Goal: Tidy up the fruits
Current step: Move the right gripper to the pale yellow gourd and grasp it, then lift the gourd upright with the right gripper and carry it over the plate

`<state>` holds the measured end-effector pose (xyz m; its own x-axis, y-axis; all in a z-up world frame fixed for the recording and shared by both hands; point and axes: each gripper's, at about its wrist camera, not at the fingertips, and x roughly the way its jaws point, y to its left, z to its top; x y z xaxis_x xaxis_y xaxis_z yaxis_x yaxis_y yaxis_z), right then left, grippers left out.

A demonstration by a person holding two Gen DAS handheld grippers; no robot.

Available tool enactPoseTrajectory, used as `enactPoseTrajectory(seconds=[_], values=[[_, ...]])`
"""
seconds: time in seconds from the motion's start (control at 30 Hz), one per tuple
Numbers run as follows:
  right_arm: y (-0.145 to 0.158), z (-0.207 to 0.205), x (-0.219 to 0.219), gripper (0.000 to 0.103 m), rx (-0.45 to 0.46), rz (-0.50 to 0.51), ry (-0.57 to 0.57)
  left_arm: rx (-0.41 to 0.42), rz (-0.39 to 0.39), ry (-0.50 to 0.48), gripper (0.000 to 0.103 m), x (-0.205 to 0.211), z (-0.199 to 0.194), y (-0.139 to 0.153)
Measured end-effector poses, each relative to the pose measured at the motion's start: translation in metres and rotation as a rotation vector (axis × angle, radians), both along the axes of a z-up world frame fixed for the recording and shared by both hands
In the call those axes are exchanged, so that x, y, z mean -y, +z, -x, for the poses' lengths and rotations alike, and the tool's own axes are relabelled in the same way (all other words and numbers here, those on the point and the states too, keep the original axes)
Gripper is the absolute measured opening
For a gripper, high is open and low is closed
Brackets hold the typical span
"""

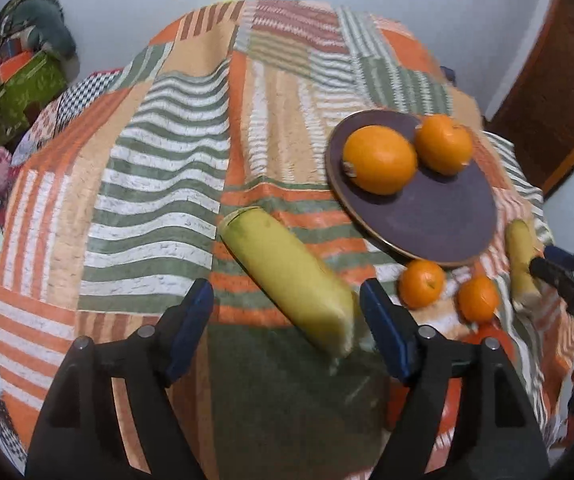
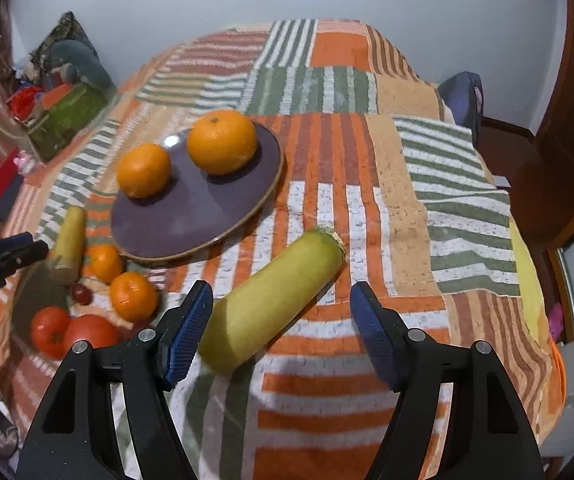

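The left tongs (image 1: 287, 292) stand wide apart over the near edge of the patchwork bedspread (image 1: 159, 184), gripping nothing. A yellow-green cylinder of fruit (image 1: 287, 276) with cut ends lies slantwise between the jaws, its near end just beside the right-hand pad; whether they touch I cannot tell. The right tongs (image 2: 282, 294) are likewise apart, and a second cylinder (image 2: 275, 296) lies slantwise between them, its near end close to the left-hand pad.

Further out, a dark purple plate (image 2: 191, 220) carries two large oranges (image 2: 222, 142). Two mandarins (image 2: 133, 296) sit just off its near rim, with two tomatoes (image 2: 87, 332) and a small dark grape (image 2: 81, 293) beyond them towards the near left edge.

The likely trouble is the slant. Closing on either cylinder as it lies would bring one pad to it first, and it could swivel or roll away across the soft cover. The plate is flat and rests on bedding, so a nudge while setting fruit down could send the oranges rolling off.
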<state>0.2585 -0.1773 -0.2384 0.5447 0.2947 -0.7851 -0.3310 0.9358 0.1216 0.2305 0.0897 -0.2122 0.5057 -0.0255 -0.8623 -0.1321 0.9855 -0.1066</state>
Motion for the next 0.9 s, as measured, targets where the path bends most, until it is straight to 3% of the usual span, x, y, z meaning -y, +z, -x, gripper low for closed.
enactPoseTrajectory(seconds=[0.1, 0.37, 0.53, 0.6, 0.7, 0.9], values=[[-0.007, -0.005, -0.003, 0.068, -0.023, -0.020, -0.002, -0.015, 0.019, 0.008, 0.077, 0.002, -0.010, -0.011], [-0.019, -0.009, -0.025, 0.077, -0.013, 0.055, 0.031, -0.030, -0.049, -0.045, 0.077, 0.018, -0.022, -0.031], [-0.019, -0.006, -0.020, 0.068, -0.029, 0.025, 0.076, -0.020, 0.003, -0.072, 0.065, 0.007, -0.014, -0.029], [-0.016, -0.002, -0.018, 0.057, -0.029, 0.016, 0.096, -0.017, 0.000, -0.088, 0.060, 0.006, -0.008, -0.026], [-0.014, 0.005, -0.022, 0.048, -0.010, 0.036, 0.114, -0.019, -0.006, -0.104, 0.052, 0.007, -0.001, -0.022], [-0.010, 0.020, -0.026, 0.043, 0.025, 0.081, 0.144, -0.013, -0.013, -0.152, 0.047, 0.014, 0.017, -0.016]])
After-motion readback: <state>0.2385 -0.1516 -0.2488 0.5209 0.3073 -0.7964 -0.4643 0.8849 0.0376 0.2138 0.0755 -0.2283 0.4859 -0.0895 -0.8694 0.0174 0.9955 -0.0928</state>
